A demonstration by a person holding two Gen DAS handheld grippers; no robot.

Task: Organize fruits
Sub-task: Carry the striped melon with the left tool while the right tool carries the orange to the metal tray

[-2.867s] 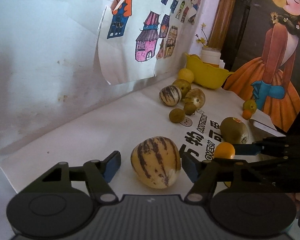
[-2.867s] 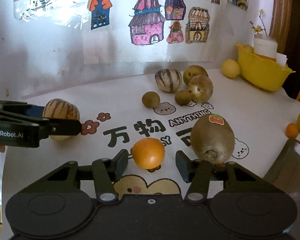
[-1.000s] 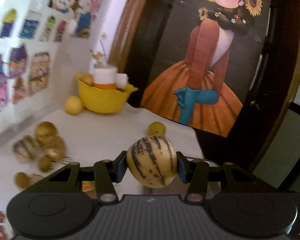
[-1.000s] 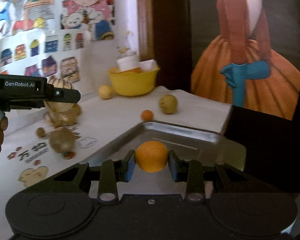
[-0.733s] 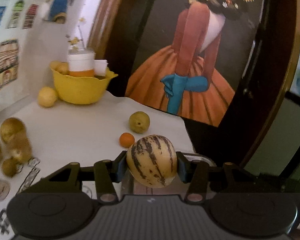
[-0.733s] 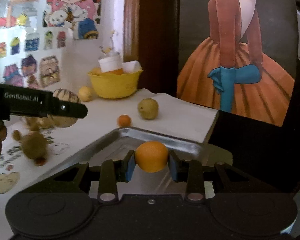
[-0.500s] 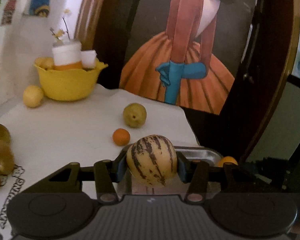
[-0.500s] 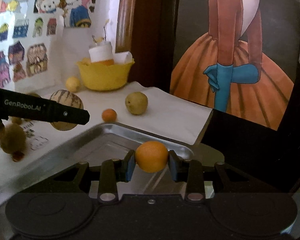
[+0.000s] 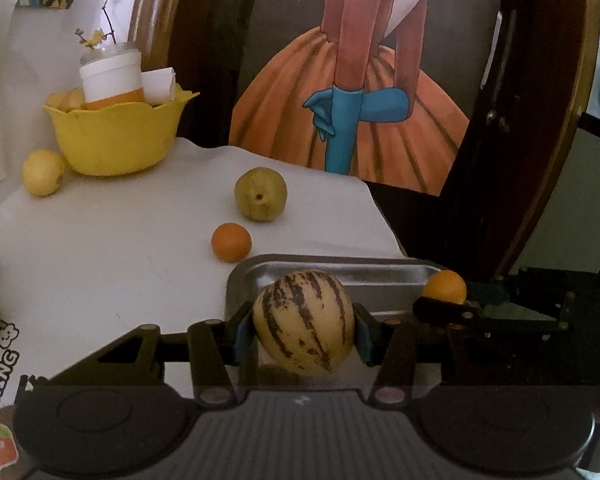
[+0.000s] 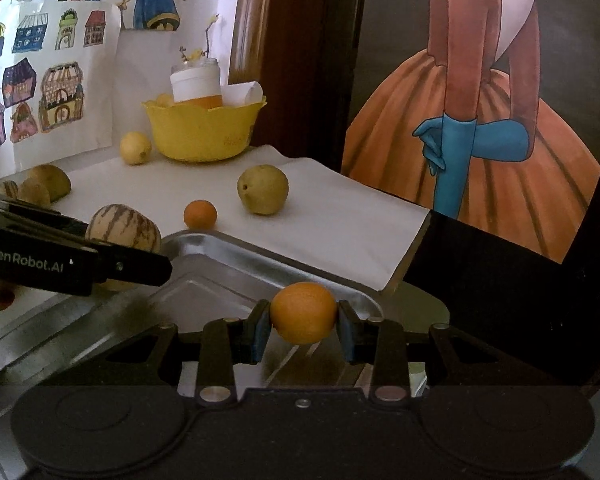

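The left gripper (image 9: 303, 332) clamps a striped pepino melon (image 9: 303, 322) above the near corner of the metal tray (image 9: 380, 274). The right gripper (image 10: 303, 334) pinches an orange (image 10: 303, 313) over the tray's far corner. Beyond, on the white tablecloth (image 9: 100, 248), sit a small orange (image 9: 231, 241), a pear (image 9: 261, 194), a lemon (image 9: 42, 171) and a yellow bowl (image 9: 116, 140).
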